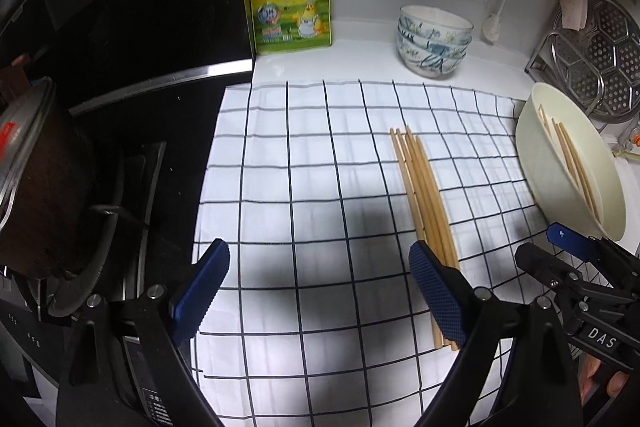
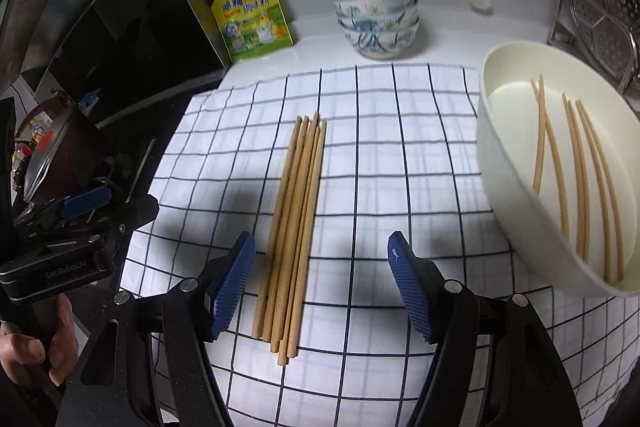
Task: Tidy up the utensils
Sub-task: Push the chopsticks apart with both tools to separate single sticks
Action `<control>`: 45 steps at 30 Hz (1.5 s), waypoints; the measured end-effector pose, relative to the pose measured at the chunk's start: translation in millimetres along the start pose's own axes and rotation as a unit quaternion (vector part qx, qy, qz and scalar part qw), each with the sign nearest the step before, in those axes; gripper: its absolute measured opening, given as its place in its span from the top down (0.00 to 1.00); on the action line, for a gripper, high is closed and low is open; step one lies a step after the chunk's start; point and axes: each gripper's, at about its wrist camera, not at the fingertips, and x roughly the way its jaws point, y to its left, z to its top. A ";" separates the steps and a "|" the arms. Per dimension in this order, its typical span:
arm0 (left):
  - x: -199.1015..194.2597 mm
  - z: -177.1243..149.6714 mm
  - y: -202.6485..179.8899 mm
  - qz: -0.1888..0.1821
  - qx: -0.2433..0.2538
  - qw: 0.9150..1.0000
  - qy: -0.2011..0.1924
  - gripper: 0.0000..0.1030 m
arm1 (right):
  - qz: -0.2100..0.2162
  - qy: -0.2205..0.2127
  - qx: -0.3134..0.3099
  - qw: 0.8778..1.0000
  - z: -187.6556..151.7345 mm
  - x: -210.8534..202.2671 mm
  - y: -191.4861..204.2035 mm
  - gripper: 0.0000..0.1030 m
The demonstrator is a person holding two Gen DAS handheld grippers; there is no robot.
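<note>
both grippers hang over the checked cloth [image 2: 380, 147] with nothing between their blue pads. our left gripper [image 1: 320, 287] fills the lower part of its view, jaws spread wide, its right-hand pad just in front of the near ends of the chopstick bundle [image 1: 426, 203]. our right gripper [image 2: 320, 283] is likewise spread, at the bottom centre of its view, and the chopstick bundle [image 2: 294, 219] runs up the frame from just inside its left-hand pad toward the middle of the cloth. in the left wrist view the right gripper [image 1: 568, 247] shows at the lower right edge; in the right wrist view the left gripper [image 2: 100, 203] sits at the left edge, held by a hand [image 2: 36, 351] at the lower left corner.

at the right of both views a cream bowl [image 2: 504, 163] rests on the cloth's edge, tilted, with several loose chopsticks [image 2: 576, 179] lying inside it. beyond the cloth, upper centre, stands a stack of patterned bowls [image 2: 376, 23], and to its left a yellow seasoning pouch [image 2: 248, 15] leans at the wall. a dark pot [image 1: 44, 187] with a glass lid sits on the black stove at the left
</note>
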 end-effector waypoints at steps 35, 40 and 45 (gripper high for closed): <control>54.9 -10.7 -11.0 0.000 0.021 1.000 0.019 0.12 | -0.057 0.059 -0.040 0.996 -13.7 75.0 0.2 0.36; 53.7 -9.2 -11.9 -0.008 0.018 1.000 0.011 0.11 | -0.076 0.065 -0.046 0.994 -12.2 78.2 -0.8 0.36; 55.0 -7.2 -16.0 -0.010 0.018 1.000 0.009 0.11 | -0.082 0.065 -0.045 0.994 -10.7 79.2 -4.0 0.36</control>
